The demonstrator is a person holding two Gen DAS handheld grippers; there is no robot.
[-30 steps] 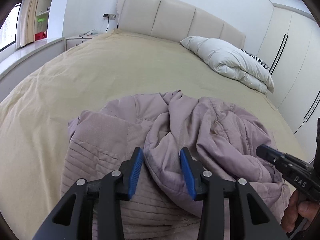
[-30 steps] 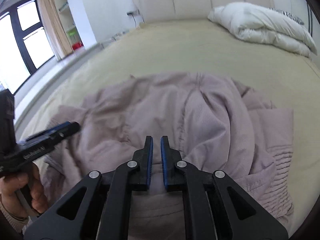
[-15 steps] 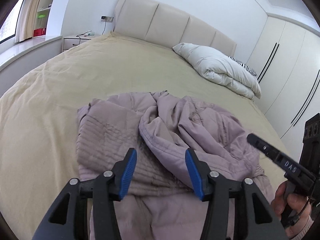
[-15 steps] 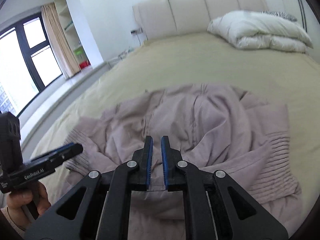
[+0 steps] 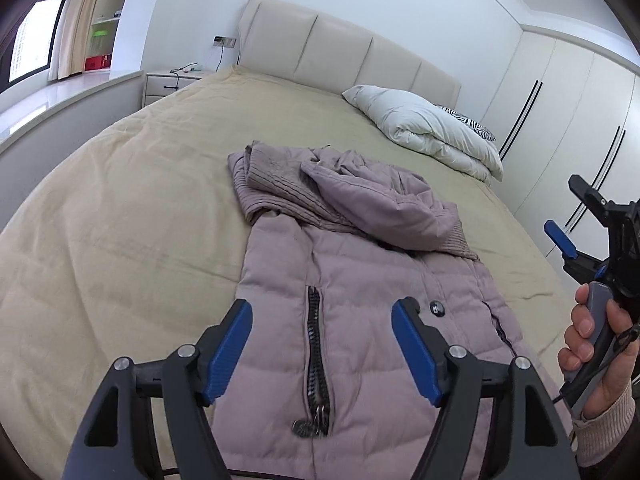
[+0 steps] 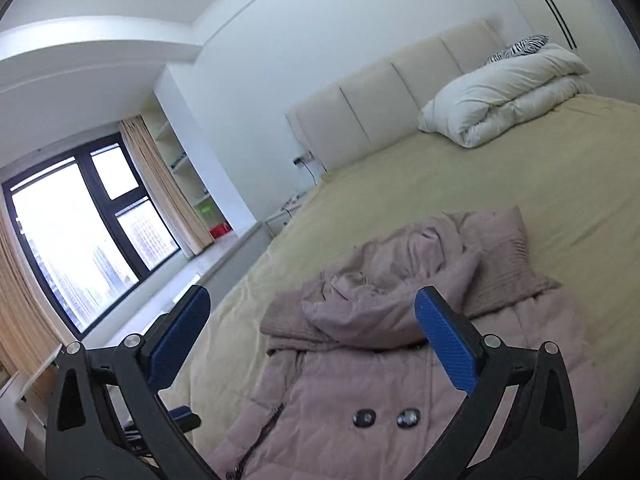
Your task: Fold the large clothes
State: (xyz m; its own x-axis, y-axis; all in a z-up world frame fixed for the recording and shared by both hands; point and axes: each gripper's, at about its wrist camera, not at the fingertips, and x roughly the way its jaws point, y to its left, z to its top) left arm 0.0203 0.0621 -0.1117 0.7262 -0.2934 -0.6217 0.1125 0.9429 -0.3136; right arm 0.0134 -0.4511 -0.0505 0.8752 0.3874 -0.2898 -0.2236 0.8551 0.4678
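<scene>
I judge the spreading step done, folding not begun. The jacket (image 5: 360, 280) lies on the bed (image 5: 140, 200), long axis from 6 toward 12 o'clock, hood end far, hem nearest me. Left gripper (image 5: 322, 350) and right gripper (image 6: 312, 332) are both opening, nothing between the jaws. Next: grip a side edge and fold it across.

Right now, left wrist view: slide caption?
Left gripper opening above mauve puffer jacket laid on the bed; nothing between its jaws.
</scene>
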